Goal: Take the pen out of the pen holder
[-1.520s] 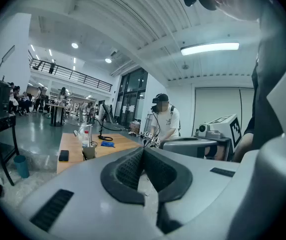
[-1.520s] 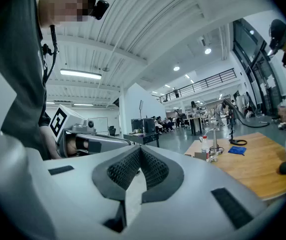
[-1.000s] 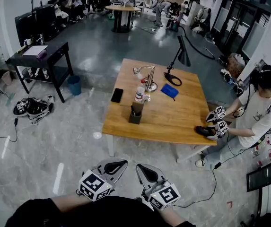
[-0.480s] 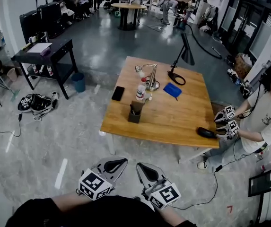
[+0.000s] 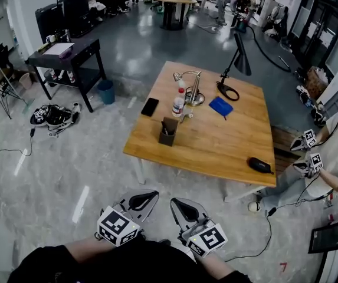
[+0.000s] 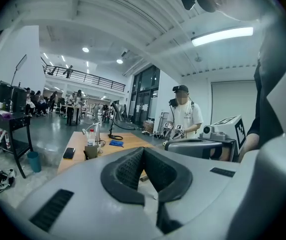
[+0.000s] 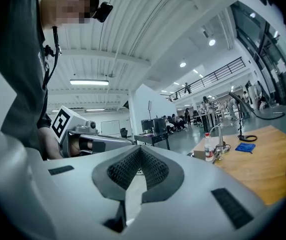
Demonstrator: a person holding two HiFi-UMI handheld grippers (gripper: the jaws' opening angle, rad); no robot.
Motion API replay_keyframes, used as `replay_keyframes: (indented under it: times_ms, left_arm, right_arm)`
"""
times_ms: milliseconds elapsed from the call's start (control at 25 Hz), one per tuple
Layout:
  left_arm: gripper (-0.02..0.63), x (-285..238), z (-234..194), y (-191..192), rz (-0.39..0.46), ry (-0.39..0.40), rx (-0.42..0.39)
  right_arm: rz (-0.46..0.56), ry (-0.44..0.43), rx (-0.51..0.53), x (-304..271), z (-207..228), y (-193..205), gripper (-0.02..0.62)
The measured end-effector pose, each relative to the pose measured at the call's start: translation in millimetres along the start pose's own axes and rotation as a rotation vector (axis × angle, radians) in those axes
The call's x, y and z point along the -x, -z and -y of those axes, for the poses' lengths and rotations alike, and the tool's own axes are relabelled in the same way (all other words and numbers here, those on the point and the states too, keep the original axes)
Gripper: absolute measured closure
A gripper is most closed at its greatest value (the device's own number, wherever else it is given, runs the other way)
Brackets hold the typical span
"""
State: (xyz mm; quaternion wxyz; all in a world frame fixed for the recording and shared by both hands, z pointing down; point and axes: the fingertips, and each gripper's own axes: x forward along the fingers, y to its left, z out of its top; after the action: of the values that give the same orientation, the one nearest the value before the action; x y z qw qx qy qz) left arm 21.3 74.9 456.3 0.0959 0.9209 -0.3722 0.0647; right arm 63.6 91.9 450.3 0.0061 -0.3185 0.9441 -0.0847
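Observation:
The brown pen holder (image 5: 168, 131) with dark pens in it stands near the left edge of the wooden table (image 5: 216, 143). It also shows small and far off as the pen holder (image 6: 90, 152) in the left gripper view and the pen holder (image 7: 198, 154) in the right gripper view. My left gripper (image 5: 147, 197) and right gripper (image 5: 178, 204) are side by side at the bottom of the head view, well short of the table. Both have their jaws shut with nothing between them, as on the left gripper (image 6: 143, 151) and the right gripper (image 7: 140, 151).
On the table stand a bottle (image 5: 179, 103), a metal lamp (image 5: 193, 90), a black desk lamp (image 5: 235, 66), a blue pad (image 5: 220, 106), a phone (image 5: 150, 107) and a black case (image 5: 259, 165). Another person (image 5: 334, 164) with grippers sits at the right. A black side table (image 5: 68, 61) stands left.
The table has come nearer and lower in the head view as I move toward it. The other person's grippers have drawn back from the black case.

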Motion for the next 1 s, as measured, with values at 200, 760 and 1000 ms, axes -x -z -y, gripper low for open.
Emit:
replay_keyframes:
  times_ms: [200, 760, 1000]
  left_arm:
    - [0.597, -14, -10, -1, 0.0, 0.0, -0.001]
    - [0.597, -83, -132, -35, 0.017, 0.139, -0.027]
    - [0.597, -110, -176, -46, 0.0, 0.203, -0.048]
  right_arm:
    - [-0.01, 0.009, -0.003, -4, 16, 3, 0.597]
    - [-0.028, 0.131, -0.01, -115, 95, -14, 0.597]
    - [-0.014, 0.191, -0.004, -159, 124, -26, 0.597]
